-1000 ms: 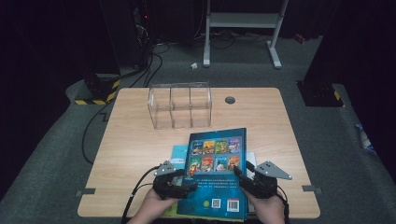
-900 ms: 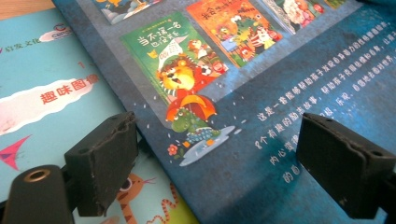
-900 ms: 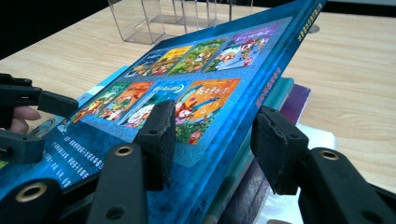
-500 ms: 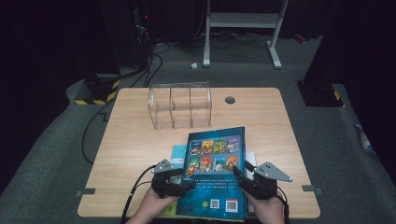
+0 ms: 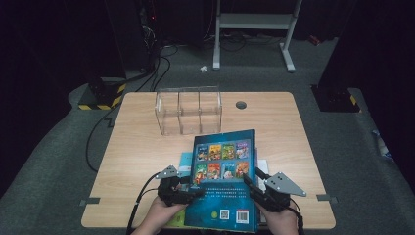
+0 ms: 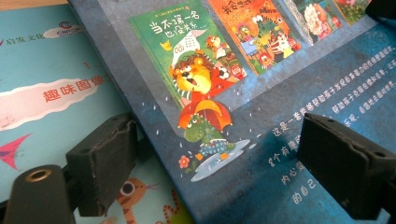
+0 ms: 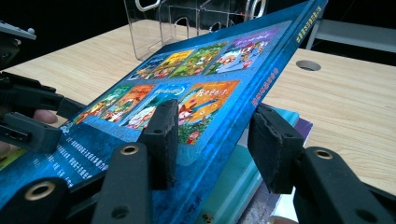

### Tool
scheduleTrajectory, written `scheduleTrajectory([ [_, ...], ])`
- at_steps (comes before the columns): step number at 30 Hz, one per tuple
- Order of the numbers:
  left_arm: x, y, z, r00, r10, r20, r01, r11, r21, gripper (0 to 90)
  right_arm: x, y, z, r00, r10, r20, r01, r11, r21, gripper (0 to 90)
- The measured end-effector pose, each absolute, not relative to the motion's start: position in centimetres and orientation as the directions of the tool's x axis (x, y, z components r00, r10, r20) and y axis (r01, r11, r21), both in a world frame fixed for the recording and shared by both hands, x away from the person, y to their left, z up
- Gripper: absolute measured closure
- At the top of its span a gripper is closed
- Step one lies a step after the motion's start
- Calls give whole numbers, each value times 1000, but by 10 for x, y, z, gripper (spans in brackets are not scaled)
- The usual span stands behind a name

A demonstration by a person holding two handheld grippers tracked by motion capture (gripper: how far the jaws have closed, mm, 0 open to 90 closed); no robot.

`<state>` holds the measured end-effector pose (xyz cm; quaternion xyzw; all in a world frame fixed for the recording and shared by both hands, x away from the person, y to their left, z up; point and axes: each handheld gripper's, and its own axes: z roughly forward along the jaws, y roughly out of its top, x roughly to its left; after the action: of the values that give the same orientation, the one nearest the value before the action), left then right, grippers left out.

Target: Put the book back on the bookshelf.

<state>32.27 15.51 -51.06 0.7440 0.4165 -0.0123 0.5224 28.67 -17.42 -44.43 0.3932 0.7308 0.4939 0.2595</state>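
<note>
A large blue picture book lies tilted over a stack of books near the table's front edge, its far end raised. My left gripper is at the book's left edge. In the left gripper view its jaws stand wide apart, one over the blue cover and one over a teal book below. My right gripper straddles the book's right edge. One pad rests over the cover; the other pad sits outside the edge, with a gap showing. The left gripper shows beyond.
A clear acrylic divider rack stands upright at the back middle of the wooden table. A round cable hole lies to its right. Teal and pale books poke out from under the blue one. A white frame stands beyond the table.
The blue book's far edge has risen slightly and the book has shifted a little towards the rack. Both grippers stay at its sides.
</note>
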Motion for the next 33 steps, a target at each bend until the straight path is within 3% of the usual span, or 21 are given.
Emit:
scheduleTrajectory([
  [7, 321, 156, -506, 641, 616, -459, 632, -83, 770, 162, 285, -173, -443, -559, 829, 5, 303, 199, 932, 539],
  [10, 319, 158, -503, 636, 628, -448, 618, -68, 783, 236, 286, -173, -443, -554, 833, 11, 312, 195, 930, 538],
  [15, 315, 160, -495, 647, 650, -399, 577, -75, 813, 284, 287, -173, -444, -546, 838, 30, 327, 180, 928, 536],
  [26, 315, 165, -492, 640, 659, -394, 561, -50, 826, 328, 288, -171, -443, -537, 842, 48, 336, 161, 928, 528],
  [33, 316, 174, -481, 639, 690, -339, 507, -47, 860, 366, 291, -159, -430, -536, 844, 8, 298, 180, 937, 526],
])
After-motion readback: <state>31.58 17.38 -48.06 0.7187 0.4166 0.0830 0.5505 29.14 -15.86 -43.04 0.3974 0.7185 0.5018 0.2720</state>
